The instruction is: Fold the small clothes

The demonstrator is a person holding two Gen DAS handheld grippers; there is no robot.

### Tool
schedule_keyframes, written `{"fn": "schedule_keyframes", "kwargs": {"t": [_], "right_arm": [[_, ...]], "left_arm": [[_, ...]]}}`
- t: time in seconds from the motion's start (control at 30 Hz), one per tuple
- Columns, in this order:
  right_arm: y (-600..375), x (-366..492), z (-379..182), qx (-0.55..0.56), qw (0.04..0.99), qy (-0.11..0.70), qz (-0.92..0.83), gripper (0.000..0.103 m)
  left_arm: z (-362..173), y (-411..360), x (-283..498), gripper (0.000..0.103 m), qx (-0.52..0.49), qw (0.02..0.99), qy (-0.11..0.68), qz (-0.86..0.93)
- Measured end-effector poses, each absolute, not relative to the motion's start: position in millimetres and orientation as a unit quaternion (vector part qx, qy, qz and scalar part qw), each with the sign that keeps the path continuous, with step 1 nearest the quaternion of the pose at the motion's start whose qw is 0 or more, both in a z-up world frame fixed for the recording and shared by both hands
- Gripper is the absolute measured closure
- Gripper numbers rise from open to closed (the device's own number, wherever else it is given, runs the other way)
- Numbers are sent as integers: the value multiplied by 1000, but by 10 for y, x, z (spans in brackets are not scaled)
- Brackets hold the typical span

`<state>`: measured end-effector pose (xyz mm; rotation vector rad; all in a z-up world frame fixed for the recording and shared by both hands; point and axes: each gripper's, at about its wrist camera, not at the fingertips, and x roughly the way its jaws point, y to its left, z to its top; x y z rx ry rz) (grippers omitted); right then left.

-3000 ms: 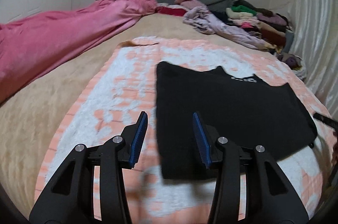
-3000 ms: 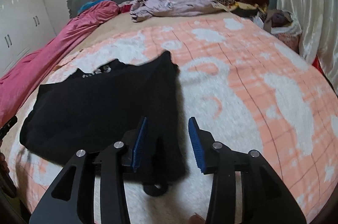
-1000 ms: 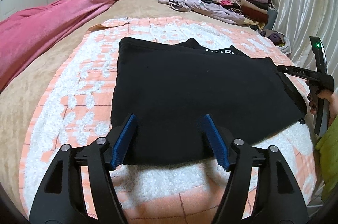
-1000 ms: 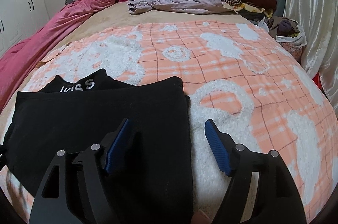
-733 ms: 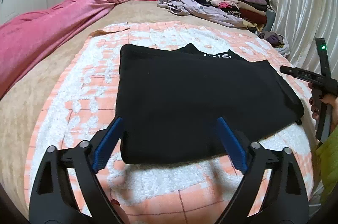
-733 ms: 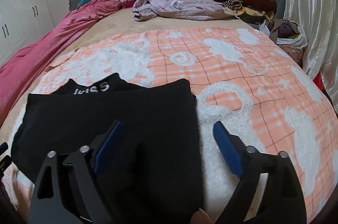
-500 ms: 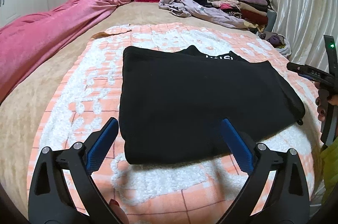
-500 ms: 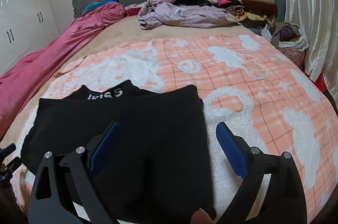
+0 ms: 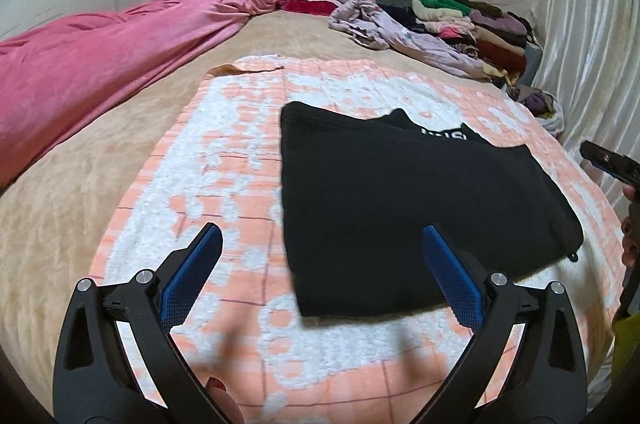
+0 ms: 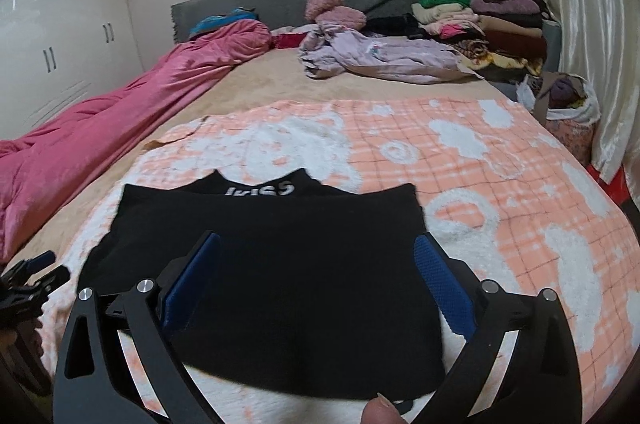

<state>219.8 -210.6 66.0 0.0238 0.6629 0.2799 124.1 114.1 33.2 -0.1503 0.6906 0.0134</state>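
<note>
A black garment point(image 9: 400, 204) with white lettering point(image 10: 260, 190) at its far edge lies folded flat on a peach-and-white blanket point(image 9: 240, 144). My left gripper point(image 9: 320, 230) hovers open above the garment's near left corner, with nothing between its blue pads. In the right wrist view the garment point(image 10: 260, 216) fills the lower middle. My right gripper point(image 10: 318, 237) hangs over its near edge, jaws still opening and not touching the cloth. Each gripper's tip shows at the edge of the other view.
A pink duvet point(image 9: 100, 64) runs along the bed's left side. A lilac garment point(image 10: 380, 60) and a stack of folded clothes point(image 10: 480, 20) lie by the grey headboard. A bag of clothes point(image 10: 568, 104) and a curtain stand at the right.
Both grippers have spread their jaws wide and drawn back and up from the black garment's near edge. The garment stays flat on the blanket.
</note>
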Motion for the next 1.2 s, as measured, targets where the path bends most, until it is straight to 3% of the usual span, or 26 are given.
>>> {"fn": "schedule_keyframes", "kwargs": {"t": [0.73,1.2], "right_arm": [[-1066,1748,771,-42,913,314,258,5],[-306,1570,347,-117,883,332,311,5]], "left_arm": [[420,1650,1151,9,-107,938,324,63],[326,1845,1169,9,-126,927,344,86]]}}
